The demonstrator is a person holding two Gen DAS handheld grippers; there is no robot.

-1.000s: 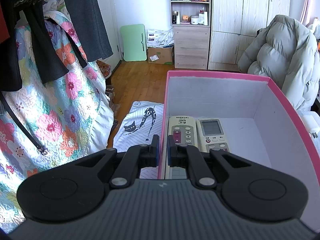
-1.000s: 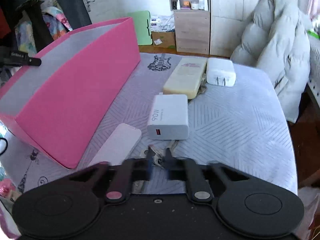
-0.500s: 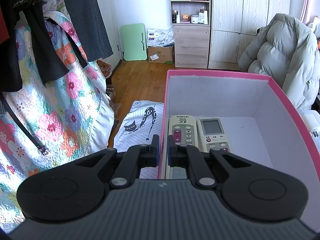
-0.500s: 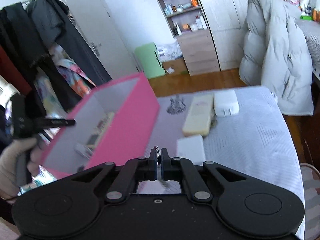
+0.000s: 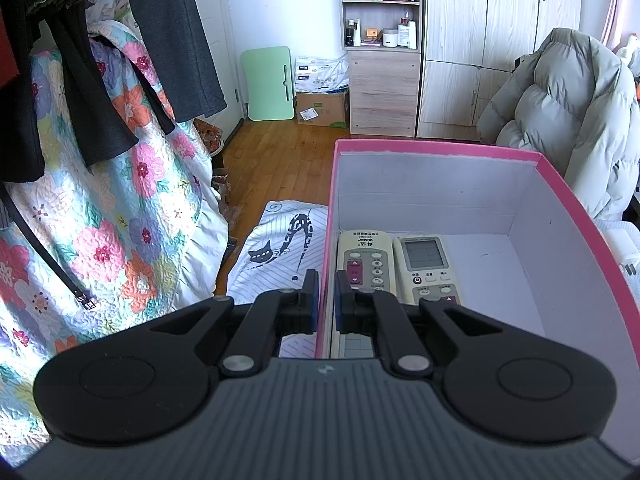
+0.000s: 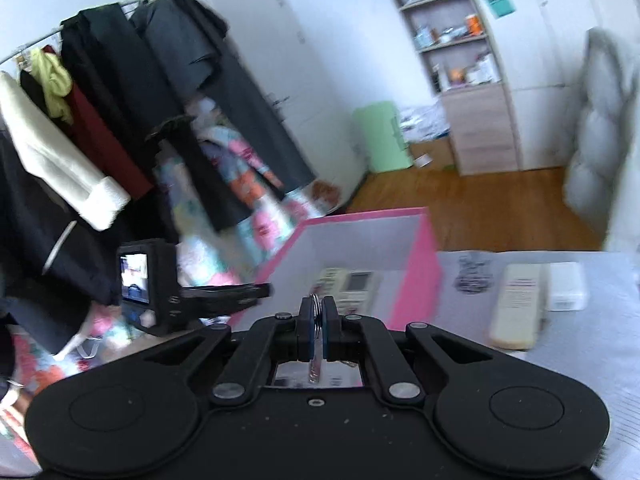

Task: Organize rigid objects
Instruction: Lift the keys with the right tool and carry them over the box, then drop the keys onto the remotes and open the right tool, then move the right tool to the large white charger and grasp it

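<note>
A pink box (image 5: 552, 172) with a white inside holds two remote controls (image 5: 362, 256) side by side at its left. My left gripper (image 5: 325, 300) is shut on the box's left wall. In the right wrist view the box (image 6: 424, 248) lies ahead. My right gripper (image 6: 318, 322) is shut on a metal key ring (image 6: 316, 306) with keys hanging below, held in the air in front of the box. My left gripper also shows there (image 6: 224, 294), at the box's left wall.
A cream remote (image 6: 516, 304) and a white charger (image 6: 566, 286) lie on the grey bedspread (image 6: 600, 360) right of the box. Clothes on a rack (image 6: 120, 92) and a floral quilt (image 5: 104, 208) stand left. A padded grey coat (image 5: 560, 120) sits at the right.
My right gripper closed on the key ring on the bedspread, lifted it and swung left toward the open box. The left gripper and box stayed still.
</note>
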